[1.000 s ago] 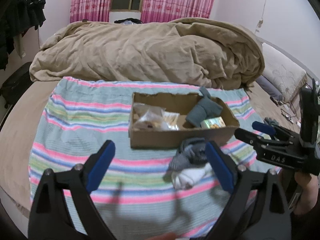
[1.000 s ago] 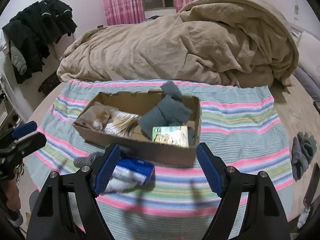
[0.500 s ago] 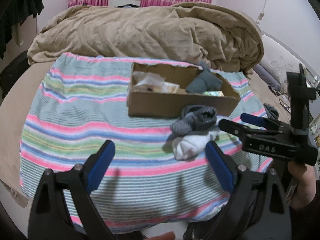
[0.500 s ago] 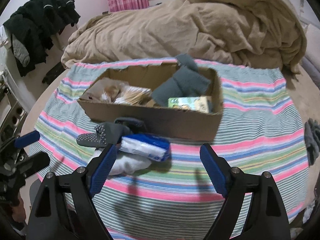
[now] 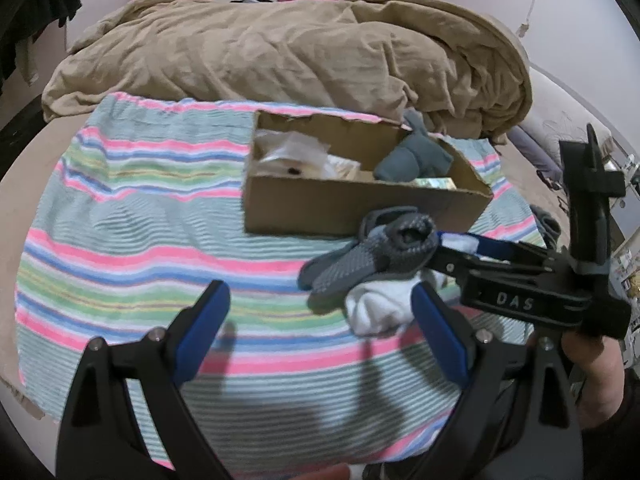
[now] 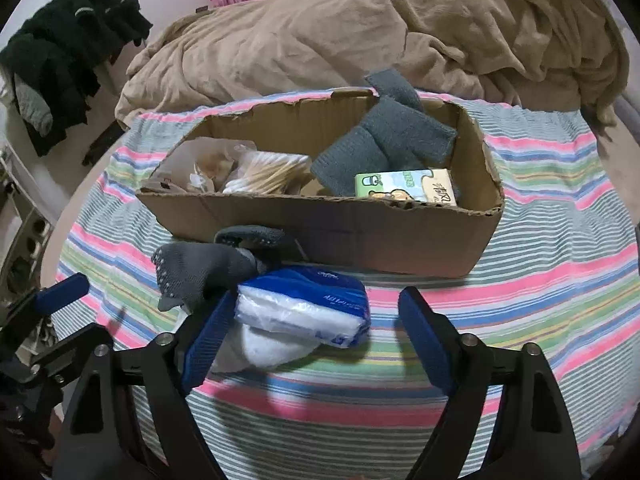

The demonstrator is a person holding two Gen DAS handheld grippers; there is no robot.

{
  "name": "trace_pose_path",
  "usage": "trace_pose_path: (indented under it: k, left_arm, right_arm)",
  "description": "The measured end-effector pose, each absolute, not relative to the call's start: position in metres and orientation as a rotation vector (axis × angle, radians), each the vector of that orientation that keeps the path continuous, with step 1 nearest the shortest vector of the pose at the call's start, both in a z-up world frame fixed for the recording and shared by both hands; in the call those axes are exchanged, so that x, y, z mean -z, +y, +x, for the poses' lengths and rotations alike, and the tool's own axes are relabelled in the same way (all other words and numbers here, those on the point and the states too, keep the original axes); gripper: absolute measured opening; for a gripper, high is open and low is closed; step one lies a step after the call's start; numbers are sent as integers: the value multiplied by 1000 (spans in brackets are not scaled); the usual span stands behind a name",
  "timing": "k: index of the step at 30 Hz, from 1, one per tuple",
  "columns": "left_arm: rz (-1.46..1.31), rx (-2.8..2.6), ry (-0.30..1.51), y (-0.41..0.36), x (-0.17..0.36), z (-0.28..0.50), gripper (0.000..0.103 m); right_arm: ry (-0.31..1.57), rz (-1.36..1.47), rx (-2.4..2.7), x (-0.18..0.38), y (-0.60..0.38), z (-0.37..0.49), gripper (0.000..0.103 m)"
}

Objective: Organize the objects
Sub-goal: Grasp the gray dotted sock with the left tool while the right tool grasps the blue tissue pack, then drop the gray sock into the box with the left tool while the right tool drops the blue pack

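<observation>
An open cardboard box (image 6: 320, 232) stands on the striped blanket and holds grey-green socks (image 6: 384, 140), a bag of cotton swabs (image 6: 264, 172) and a green tissue pack (image 6: 404, 186). In front of it lie a grey dotted sock (image 6: 200, 268), a white sock (image 6: 264, 344) and a blue tissue pack (image 6: 308, 304). My right gripper (image 6: 316, 300) straddles the blue pack with its jaws closing. The left pad is at the pack's edge and the right pad is still apart from it. My left gripper (image 5: 318, 300) is open with nothing gripped, just short of the grey sock (image 5: 372, 256) and the white sock (image 5: 380, 304).
A rumpled tan duvet (image 5: 300, 52) fills the bed behind the box (image 5: 360, 208). Dark clothes (image 6: 68, 60) hang at the left wall. The striped blanket (image 5: 140, 240) lies flat to the left of the box. A dark item (image 5: 548, 220) lies beyond the blanket's right edge.
Both grippers have sunk and tilted toward the pile in front of the box. The right gripper now has the blue tissue pack between its jaws, which widened and then narrowed.
</observation>
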State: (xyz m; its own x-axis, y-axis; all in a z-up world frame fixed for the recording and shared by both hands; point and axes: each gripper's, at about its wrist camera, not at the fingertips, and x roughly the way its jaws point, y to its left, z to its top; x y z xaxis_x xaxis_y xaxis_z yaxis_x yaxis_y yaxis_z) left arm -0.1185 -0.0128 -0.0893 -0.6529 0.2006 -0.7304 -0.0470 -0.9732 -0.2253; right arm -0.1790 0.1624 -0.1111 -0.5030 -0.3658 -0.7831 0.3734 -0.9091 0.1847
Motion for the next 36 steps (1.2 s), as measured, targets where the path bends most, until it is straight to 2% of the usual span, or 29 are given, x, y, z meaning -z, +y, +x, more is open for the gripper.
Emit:
trace_pose_path:
  k: [1, 3, 6, 16, 18, 19, 20, 24, 25, 28, 36]
  left_arm:
    - [-1238, -2717, -275, -9, 90, -122, 93]
    - [-1238, -2707, -264, -2, 91, -130, 93]
    - [-1245, -2685, -245, 11, 94, -142, 93]
    - [-1237, -2676, -78, 48, 101, -168, 91]
    - [-1257, -2683, -62, 49, 105, -174, 79]
    - [-1277, -2677, -69, 48, 107, -176, 63]
    - [-1294, -2670, -80, 47, 109, -178, 52]
    - [-1291, -2682, -96, 43, 108, -173, 39]
    - [-1289, -2684, -107, 41, 106, -171, 33]
    - [-1270, -2697, -117, 36, 99, -165, 28]
    - [-1178, -2733, -168, 19, 69, -143, 27]
  right_arm:
    - [11, 1250, 2404, 111, 163, -179, 74]
    - [6, 1250, 2393, 113, 166, -181, 60]
    - [-5, 1240, 2367, 114, 171, -181, 55]
    - [-36, 1207, 2385, 104, 205, -178, 52]
    - [-46, 1200, 2392, 101, 212, -177, 52]
    - [-51, 1198, 2393, 100, 214, -176, 52]
    - [-55, 1194, 2395, 99, 217, -175, 52]
    - [-61, 1168, 2403, 91, 222, -170, 52]
    - [-60, 1161, 2405, 88, 222, -169, 52]
    - [-57, 1142, 2407, 81, 222, -166, 52]
    - [-50, 1065, 2430, 51, 222, -151, 52]
